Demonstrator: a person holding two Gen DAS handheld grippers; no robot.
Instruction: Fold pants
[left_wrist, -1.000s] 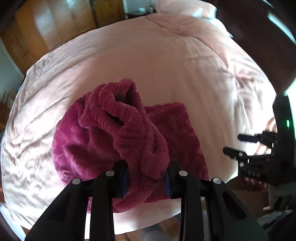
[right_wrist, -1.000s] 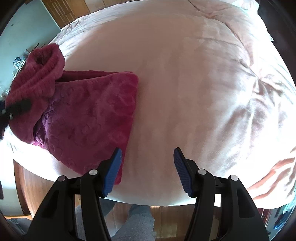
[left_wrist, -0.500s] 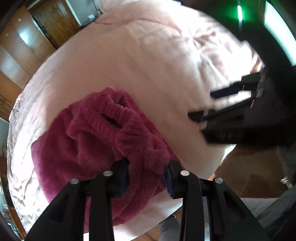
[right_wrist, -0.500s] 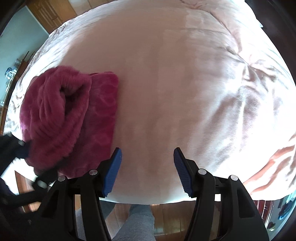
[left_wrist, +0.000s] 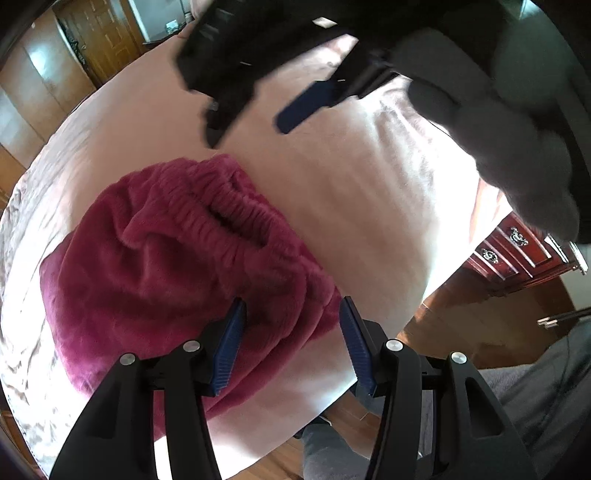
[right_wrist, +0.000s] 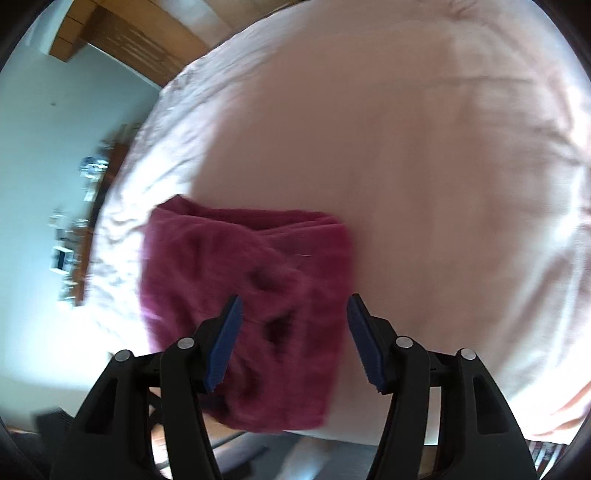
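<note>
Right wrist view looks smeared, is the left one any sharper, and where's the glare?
Right wrist view: motion blur smears the pants and the wall shelf; glare whitens the bedspread at lower left. Left wrist view: pants sharp, but the right gripper overhead is blurred, with glare at the bed's near edge.

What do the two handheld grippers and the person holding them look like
Both the left gripper and right gripper have black plastic fingers with silver screws and ribbed blue pads. The person wears a grey glove and grey trousers.
</note>
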